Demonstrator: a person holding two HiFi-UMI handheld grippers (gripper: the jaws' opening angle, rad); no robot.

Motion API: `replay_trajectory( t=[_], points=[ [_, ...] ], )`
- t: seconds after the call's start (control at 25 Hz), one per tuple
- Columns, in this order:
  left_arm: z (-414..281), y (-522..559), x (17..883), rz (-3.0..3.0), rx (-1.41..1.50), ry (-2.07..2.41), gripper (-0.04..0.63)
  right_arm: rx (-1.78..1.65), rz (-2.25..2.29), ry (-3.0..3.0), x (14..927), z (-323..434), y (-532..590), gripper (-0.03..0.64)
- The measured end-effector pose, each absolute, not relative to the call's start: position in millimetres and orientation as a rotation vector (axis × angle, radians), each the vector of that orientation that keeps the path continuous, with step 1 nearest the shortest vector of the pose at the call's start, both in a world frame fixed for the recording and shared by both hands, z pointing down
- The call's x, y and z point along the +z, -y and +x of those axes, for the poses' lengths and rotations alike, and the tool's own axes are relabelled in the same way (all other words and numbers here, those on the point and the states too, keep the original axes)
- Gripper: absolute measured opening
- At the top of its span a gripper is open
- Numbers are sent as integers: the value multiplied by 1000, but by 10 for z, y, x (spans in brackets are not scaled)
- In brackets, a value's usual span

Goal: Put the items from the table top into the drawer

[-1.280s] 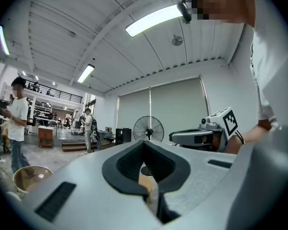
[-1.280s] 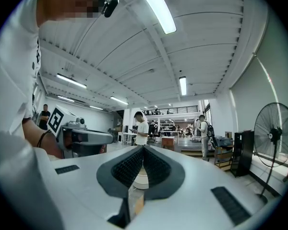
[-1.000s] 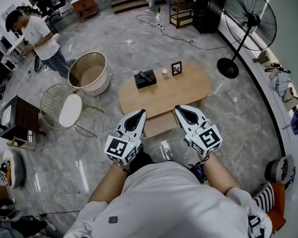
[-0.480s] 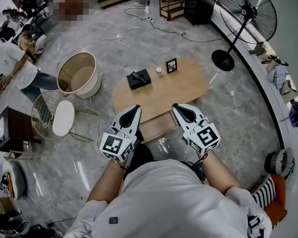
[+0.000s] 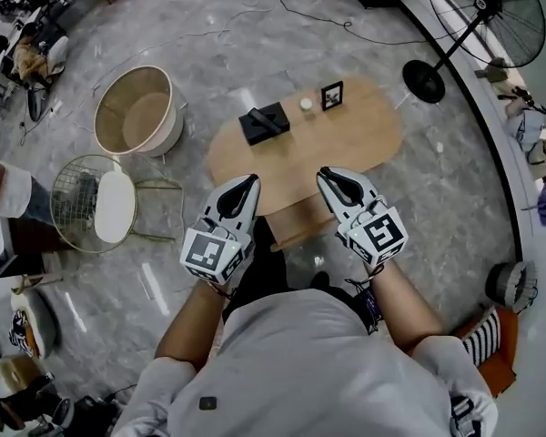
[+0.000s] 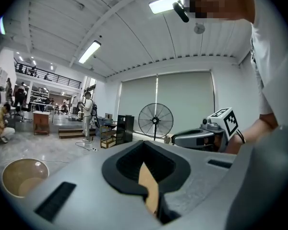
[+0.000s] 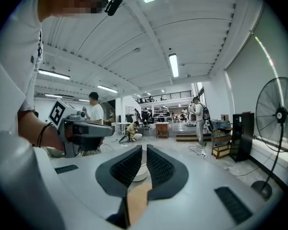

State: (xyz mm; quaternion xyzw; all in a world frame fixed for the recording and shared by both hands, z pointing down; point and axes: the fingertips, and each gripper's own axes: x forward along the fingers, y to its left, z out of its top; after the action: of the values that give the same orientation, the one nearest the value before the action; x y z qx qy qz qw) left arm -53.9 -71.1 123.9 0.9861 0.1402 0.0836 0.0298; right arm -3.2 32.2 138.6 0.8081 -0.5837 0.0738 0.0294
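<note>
Table oval, wooden, box black, rectangular, floor marbled

Left hand-held gripper: jaws together, empty
Right hand-held gripper: jaws together, empty
Forearms: stretched forward, parallel

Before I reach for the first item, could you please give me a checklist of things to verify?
1. Left tongs empty: ok, shut on nothing.
2. Right tongs empty: ok, shut on nothing.
3. Tongs opened for a grasp: not ok.
4. Items on the table: ok; black box, small white item and picture frame sit along the far edge.
5. Drawer open: cannot tell; it seems to jut from under the near edge.
6. Tongs at an item: not ok, both apart from all three.
</note>
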Motion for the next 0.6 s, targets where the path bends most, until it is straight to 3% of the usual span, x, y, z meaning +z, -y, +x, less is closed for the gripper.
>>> replay_trajectory(
  t=[0.16, 0.28, 0.6],
  points=[
    [-290, 1045, 1569, 3017, 337, -440, 9, 293, 2472, 1798, 1706, 252, 44, 35],
    [-110, 1327, 1847, 2999, 393, -436, 9, 345, 2457, 1783, 2004, 468, 337, 95],
    [356, 1896, 2735, 2971, 504, -436, 9, 415, 2347, 1721, 3037, 1024, 981, 175]
  ],
)
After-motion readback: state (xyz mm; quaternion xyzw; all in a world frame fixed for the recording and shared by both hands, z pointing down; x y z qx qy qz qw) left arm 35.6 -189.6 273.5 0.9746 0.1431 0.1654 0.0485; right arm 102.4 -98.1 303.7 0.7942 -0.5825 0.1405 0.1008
